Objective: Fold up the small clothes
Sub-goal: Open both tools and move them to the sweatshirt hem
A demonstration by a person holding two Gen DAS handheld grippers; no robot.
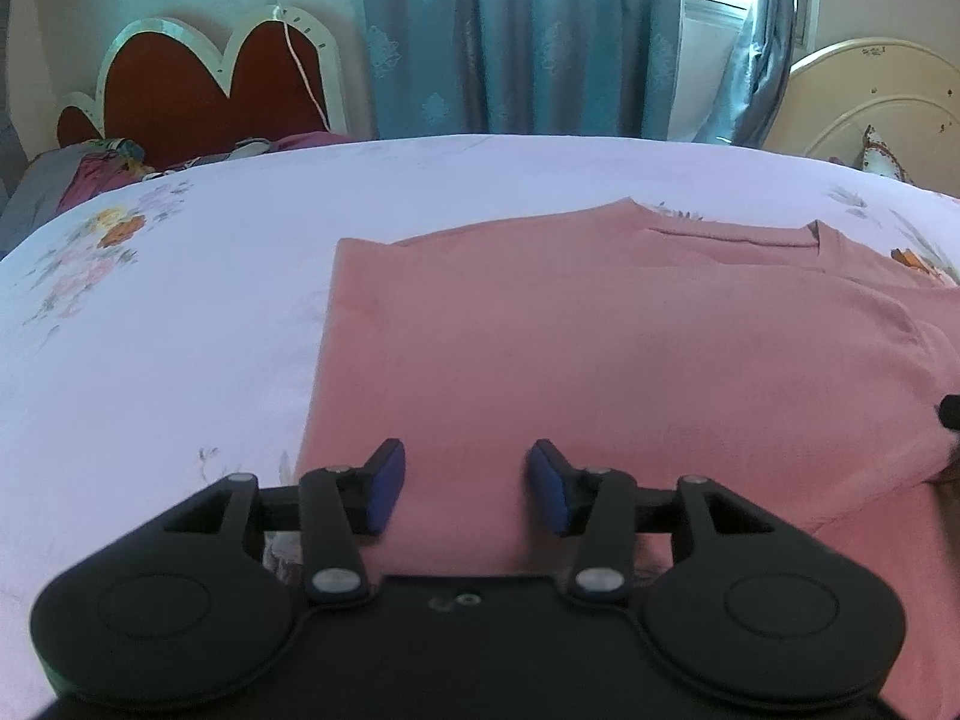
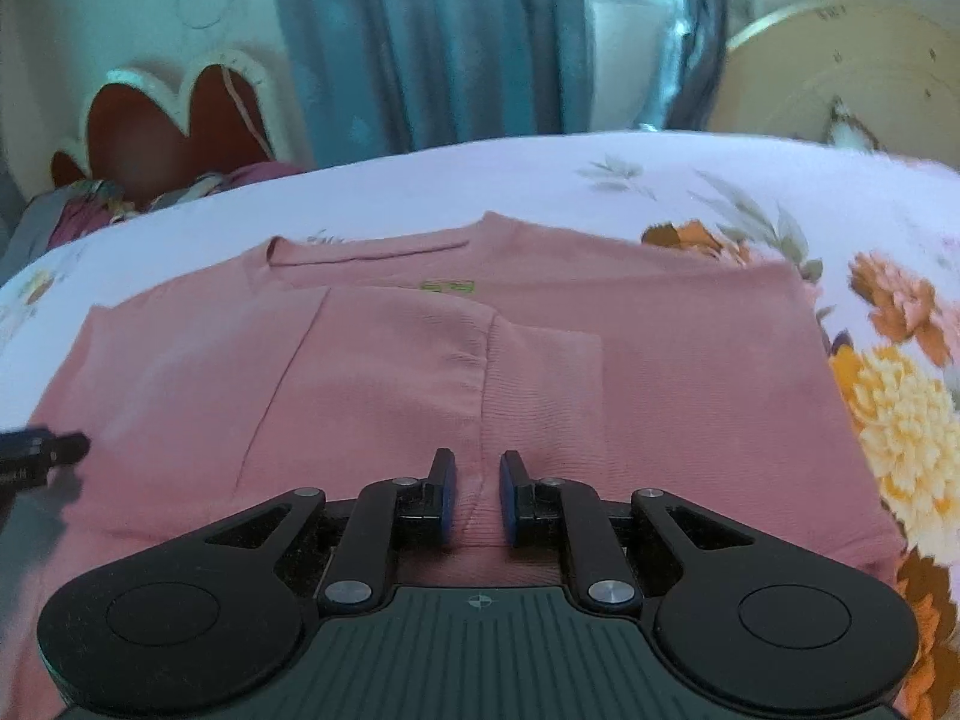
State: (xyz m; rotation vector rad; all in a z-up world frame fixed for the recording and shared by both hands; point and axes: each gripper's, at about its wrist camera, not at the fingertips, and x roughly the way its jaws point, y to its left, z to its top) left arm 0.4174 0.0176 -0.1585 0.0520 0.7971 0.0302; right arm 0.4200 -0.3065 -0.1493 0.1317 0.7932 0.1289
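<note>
A pink knit top (image 1: 600, 348) lies flat on the floral bedsheet (image 1: 180, 324), neckline at the far side, both side parts folded in over its middle. It also shows in the right wrist view (image 2: 390, 372), with a small green label (image 2: 447, 287) near the collar. My left gripper (image 1: 465, 483) is open over the near hem at the top's left side, holding nothing. My right gripper (image 2: 477, 495) is open with a narrow gap, low over the near hem by a folded sleeve edge (image 2: 543, 384). The left gripper's tip (image 2: 42, 450) shows at the left edge of the right wrist view.
A red scalloped headboard (image 1: 198, 84) and a pile of clothes (image 1: 90, 171) are at the far left. Teal curtains (image 1: 522, 36) hang behind the bed. A cream round headboard (image 1: 876, 96) stands at the far right. The bedsheet (image 2: 888, 324) spreads on all sides of the top.
</note>
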